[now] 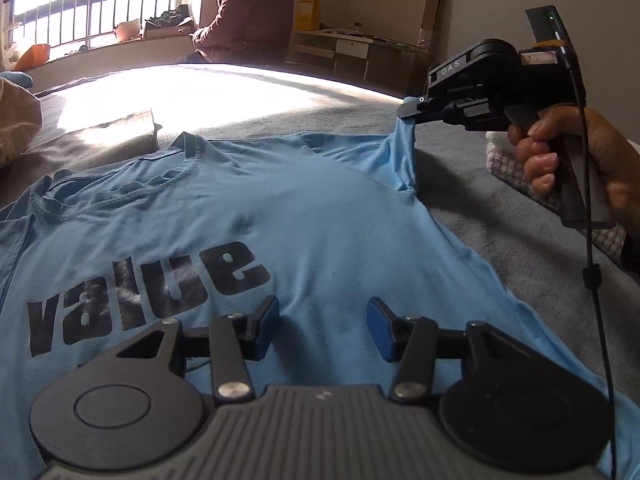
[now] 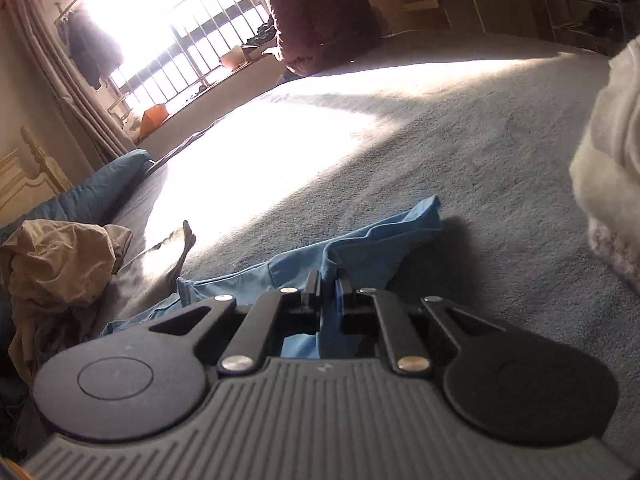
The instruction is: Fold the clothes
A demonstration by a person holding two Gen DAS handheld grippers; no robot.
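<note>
A light blue T-shirt (image 1: 248, 216) printed with the word "value" lies front up on a grey bed cover (image 1: 500, 220), its neckline toward 11 o'clock in the left wrist view. The left tool (image 1: 323, 330) hovers low over the shirt's chest, its blue pads standing roughly half apart with bare fabric showing between them and nothing gripped. At 2 o'clock in that view the right tool (image 1: 408, 110), held by a hand (image 1: 568, 160) on its pistol grip, has its tips pinched on the edge of the shirt's sleeve (image 1: 400, 152), lifting it off the cover so the cloth hangs in a taut fold. The right wrist view confirms it: the right tool's jaws are closed tight with a ridge of blue sleeve clamped between them. A crumpled tan garment (image 2: 60, 264) lies at 9 o'clock there, and a white knitted item (image 2: 608, 168) at 3 o'clock. A person in a dark red jacket (image 1: 248, 8) sits beyond the bed near the barred window (image 1: 100, 4)
</note>
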